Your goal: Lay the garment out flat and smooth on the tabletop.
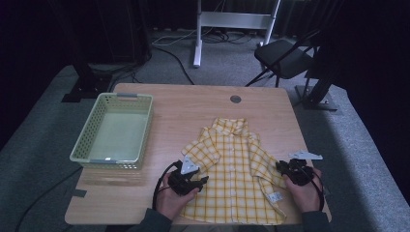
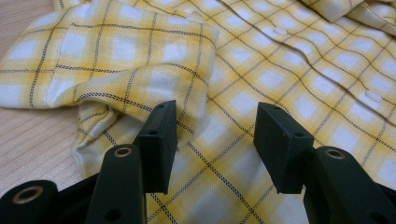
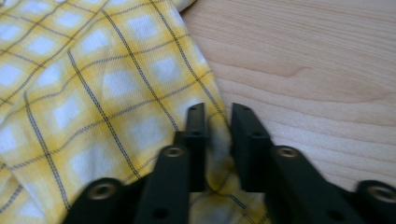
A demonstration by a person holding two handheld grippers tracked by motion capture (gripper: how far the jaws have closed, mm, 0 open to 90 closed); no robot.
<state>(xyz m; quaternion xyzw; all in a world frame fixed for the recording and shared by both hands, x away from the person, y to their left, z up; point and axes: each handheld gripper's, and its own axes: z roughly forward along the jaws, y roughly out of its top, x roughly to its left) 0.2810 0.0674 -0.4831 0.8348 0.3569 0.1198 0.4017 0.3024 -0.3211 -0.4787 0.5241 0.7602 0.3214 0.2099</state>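
Basket (image 1: 114,133) left on table (image 1: 193,104); shirt (image 1: 237,169) right of it.

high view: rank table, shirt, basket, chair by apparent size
1. table
2. shirt
3. basket, close to the shirt in apparent size, so ranks 2 and 3 are unsure
4. chair, farther from the camera, so it may look smaller than it is

Pale green basket (image 1: 114,133) left on wooden table (image 1: 183,108), black folding chair (image 1: 285,57) behind

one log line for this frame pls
scene: yellow plaid shirt flat on table, basket at left | left gripper: open over shirt | right gripper: pinching shirt edge
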